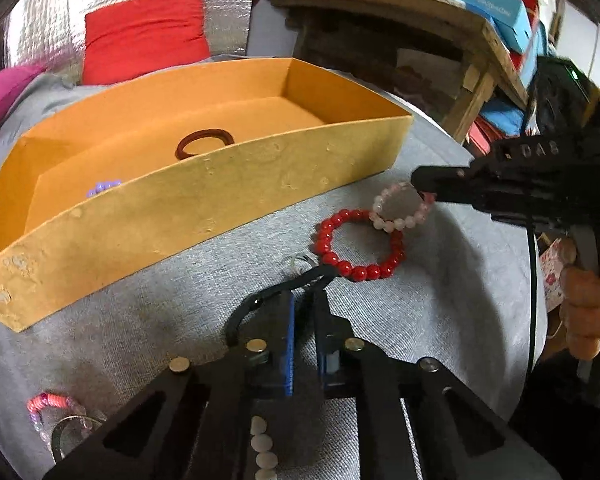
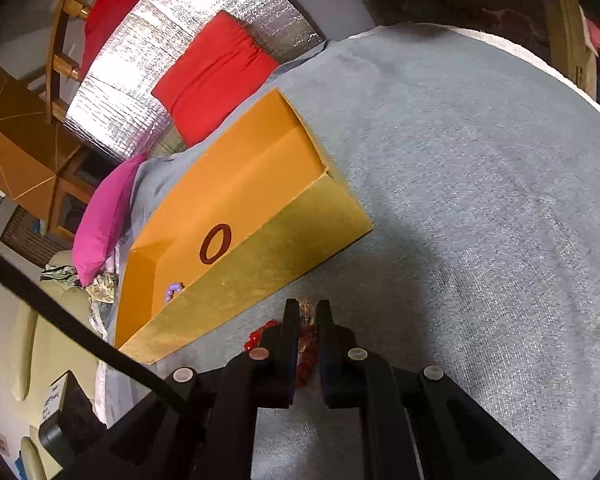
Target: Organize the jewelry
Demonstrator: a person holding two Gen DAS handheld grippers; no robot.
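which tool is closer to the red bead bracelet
Left, by a hair. The left tool, shut on a black hair tie, has its tips at the red bead bracelet's near edge. The right tool is shut on the pale pink bracelet overlapping its far edge.

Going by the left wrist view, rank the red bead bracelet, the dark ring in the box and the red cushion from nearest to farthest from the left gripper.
1. Red bead bracelet: on the grey cloth, just right of the left gripper tips.
2. Dark ring: inside the orange box, beyond its near wall.
3. Red cushion: behind the box, at the back.
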